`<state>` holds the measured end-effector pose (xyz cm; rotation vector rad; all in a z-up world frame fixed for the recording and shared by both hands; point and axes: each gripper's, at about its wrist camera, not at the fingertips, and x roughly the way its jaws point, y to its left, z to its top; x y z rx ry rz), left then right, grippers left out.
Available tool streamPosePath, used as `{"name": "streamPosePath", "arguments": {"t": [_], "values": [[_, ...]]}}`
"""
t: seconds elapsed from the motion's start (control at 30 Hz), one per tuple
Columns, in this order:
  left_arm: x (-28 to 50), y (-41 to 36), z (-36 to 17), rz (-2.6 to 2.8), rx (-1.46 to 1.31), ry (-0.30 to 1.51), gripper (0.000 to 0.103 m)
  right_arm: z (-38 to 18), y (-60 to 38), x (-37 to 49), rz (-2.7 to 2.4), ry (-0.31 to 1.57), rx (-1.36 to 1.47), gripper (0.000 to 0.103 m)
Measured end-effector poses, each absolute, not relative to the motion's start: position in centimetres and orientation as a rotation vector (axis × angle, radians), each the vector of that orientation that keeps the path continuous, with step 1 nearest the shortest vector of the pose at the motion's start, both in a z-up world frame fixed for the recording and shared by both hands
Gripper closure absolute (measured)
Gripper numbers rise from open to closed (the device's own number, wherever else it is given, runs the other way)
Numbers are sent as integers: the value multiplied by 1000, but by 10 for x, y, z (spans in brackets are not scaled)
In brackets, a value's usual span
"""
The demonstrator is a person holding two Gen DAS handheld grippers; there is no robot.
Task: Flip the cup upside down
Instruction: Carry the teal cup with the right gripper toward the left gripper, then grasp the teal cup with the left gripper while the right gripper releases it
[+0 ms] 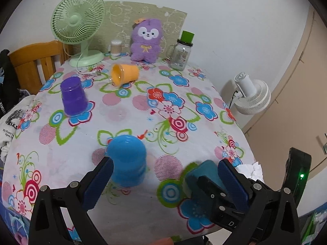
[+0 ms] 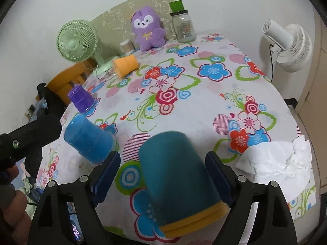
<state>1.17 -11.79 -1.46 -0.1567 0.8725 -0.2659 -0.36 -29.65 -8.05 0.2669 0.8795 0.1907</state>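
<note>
A bright blue cup (image 1: 127, 160) stands upside down on the flowered tablecloth (image 1: 130, 110), close to the left finger of my open left gripper (image 1: 165, 175). It also shows in the right wrist view (image 2: 89, 139). A teal cup with a yellow rim (image 2: 177, 175) stands upside down between the jaws of my open right gripper (image 2: 163, 169), a gap on each side. That cup (image 1: 201, 176) and the right gripper's black body show in the left wrist view. A purple cup (image 1: 73, 96) stands upside down. An orange cup (image 1: 124, 74) lies on its side.
At the back stand a green fan (image 1: 78, 26), a purple plush toy (image 1: 146, 39), a glass jar with a green lid (image 1: 181, 51) and a small container (image 1: 116, 48). Crumpled white paper (image 2: 273, 157) lies at the right table edge. A white fan (image 1: 252, 96) stands beyond it, a wooden chair (image 1: 34, 61) left.
</note>
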Motion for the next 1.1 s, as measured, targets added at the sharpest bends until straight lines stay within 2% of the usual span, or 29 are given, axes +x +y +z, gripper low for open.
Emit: {"name": "streamPosePath", "arguments": {"t": [1.1], "values": [[22, -206, -40, -287, -148, 992, 0, -89, -389, -24, 95, 873, 341, 12]]}}
